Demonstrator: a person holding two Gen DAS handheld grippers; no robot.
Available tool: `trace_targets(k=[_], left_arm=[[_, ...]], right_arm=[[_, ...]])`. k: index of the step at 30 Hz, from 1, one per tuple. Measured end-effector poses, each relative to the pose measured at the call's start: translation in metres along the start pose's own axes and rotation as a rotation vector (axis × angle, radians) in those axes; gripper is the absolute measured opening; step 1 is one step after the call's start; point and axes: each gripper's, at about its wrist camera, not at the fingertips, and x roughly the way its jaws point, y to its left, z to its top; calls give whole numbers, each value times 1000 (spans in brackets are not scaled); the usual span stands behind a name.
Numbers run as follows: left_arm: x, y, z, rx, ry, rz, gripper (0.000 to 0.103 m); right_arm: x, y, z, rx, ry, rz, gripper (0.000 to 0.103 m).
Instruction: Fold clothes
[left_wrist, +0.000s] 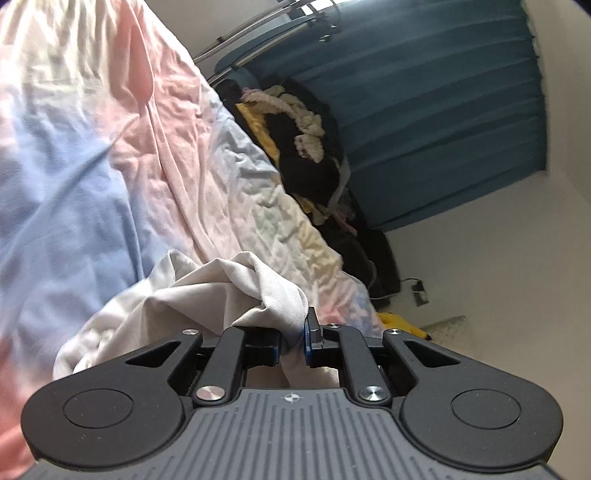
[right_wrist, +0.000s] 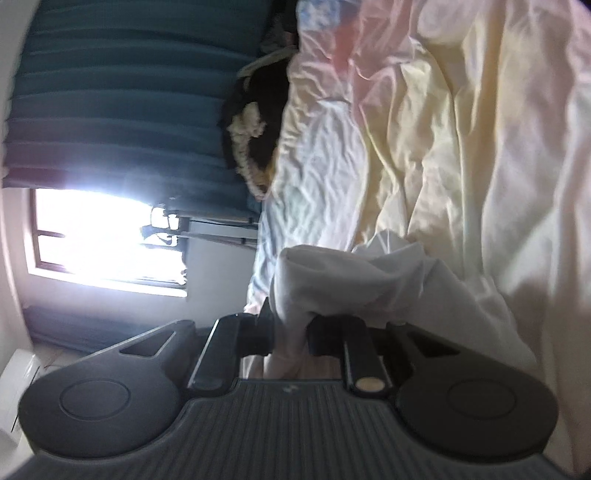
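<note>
Left gripper (left_wrist: 291, 341) clenched on a bunched fold of the white cotton garment (left_wrist: 177, 295); right gripper (right_wrist: 291, 338) likewise clamped on white cloth (right_wrist: 351, 284). Garment lay crumpled near the edge of the pastel pink, blue and yellow bedsheet (left_wrist: 110, 147). Beyond the bed's far edge: dark clothes pile (left_wrist: 306, 147), teal curtain (left_wrist: 443, 110).

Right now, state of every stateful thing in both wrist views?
Left gripper: jaws shut on the white cloth garment.
Right gripper: jaws shut on the same garment.
White cloth garment: bunched, unfolded, held at two points.
Pastel pink, blue and yellow bedsheet: spread, wrinkled.
Teal pleated curtain: drawn over part of the window.
Dark pile of clothes: heaped beside the bed, unfolded.
</note>
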Motion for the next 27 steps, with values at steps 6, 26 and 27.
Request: trace_targets(k=[6,26,27], left_arm=[[62,29,20,-4,50,68,14],[60,39,8,211,19,86,56],[53,31,4,262,-8,84,59]], right_arm=[[61,-24,26,13,35,-83,21],[81,-23,19,-270,108,3,69],[77,-14,11,-336,105,8,69]])
